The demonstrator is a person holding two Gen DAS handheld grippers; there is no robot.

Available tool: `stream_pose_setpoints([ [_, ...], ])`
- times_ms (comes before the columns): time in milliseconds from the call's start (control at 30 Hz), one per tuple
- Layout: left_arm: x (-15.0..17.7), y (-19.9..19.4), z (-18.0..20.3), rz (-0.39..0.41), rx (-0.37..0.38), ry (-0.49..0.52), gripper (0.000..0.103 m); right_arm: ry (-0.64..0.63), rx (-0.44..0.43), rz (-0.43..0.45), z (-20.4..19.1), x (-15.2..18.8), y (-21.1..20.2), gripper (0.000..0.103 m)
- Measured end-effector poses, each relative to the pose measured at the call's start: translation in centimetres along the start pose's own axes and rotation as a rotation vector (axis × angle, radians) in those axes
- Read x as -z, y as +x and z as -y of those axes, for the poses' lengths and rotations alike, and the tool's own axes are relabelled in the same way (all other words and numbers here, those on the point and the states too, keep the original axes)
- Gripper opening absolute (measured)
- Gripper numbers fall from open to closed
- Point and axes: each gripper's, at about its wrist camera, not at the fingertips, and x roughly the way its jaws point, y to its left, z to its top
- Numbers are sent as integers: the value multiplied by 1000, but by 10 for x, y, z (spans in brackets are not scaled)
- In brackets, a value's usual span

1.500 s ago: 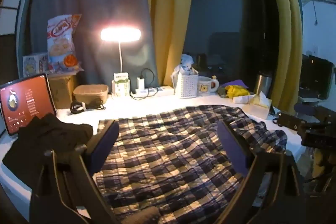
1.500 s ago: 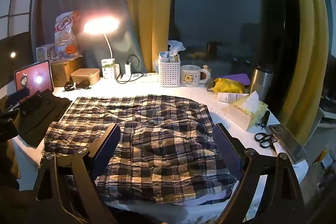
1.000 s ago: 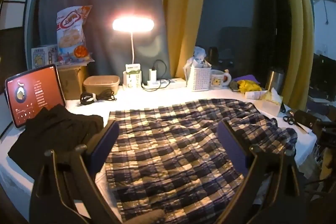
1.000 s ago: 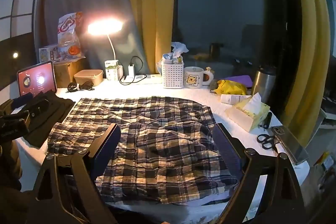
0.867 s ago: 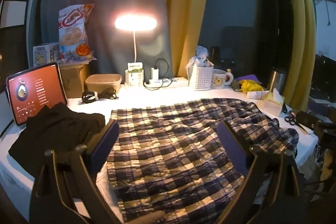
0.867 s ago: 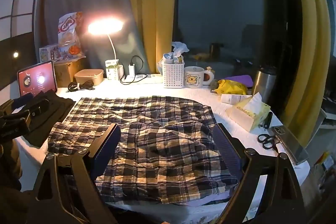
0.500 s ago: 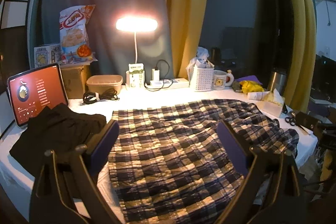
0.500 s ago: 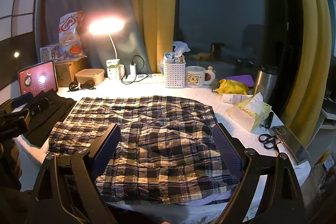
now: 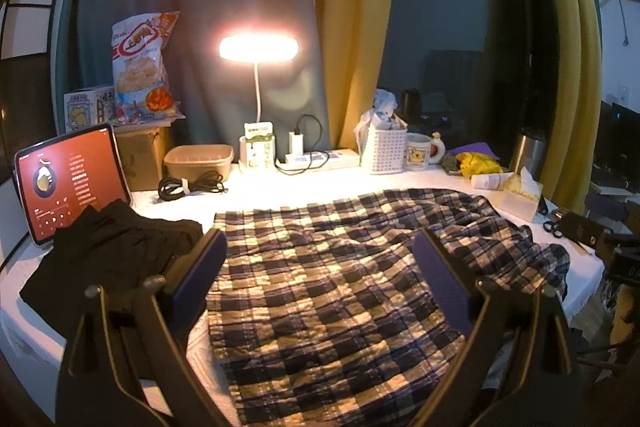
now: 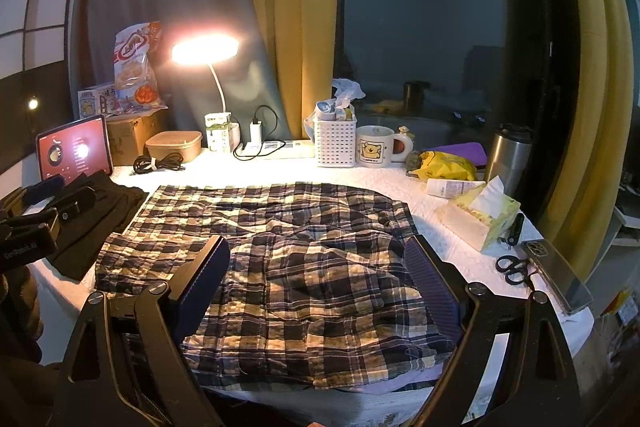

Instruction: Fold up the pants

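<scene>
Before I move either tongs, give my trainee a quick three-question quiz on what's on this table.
1. True or false: both the left tongs and the right tongs are open and holding nothing.
2. What lies on the table just left of the plaid pants? A) a black garment B) a mug C) scissors
3. Fill in: the scissors lie between the tissue box and the ____.

Key
1. True; the plaid cloth shows in the gap of each.
2. A, the black garment, in front of the tablet.
3. The phone, at the table's right edge.
</scene>
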Motion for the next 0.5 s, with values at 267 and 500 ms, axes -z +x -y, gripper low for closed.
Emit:
stream_pose_setpoints([
  [267,0,1,0,-1,0,0,95,0,-1,-1,0,0,0,91],
  [500,1,0,1,-1,1,1,95,0,0,-1,0,0,0,91],
])
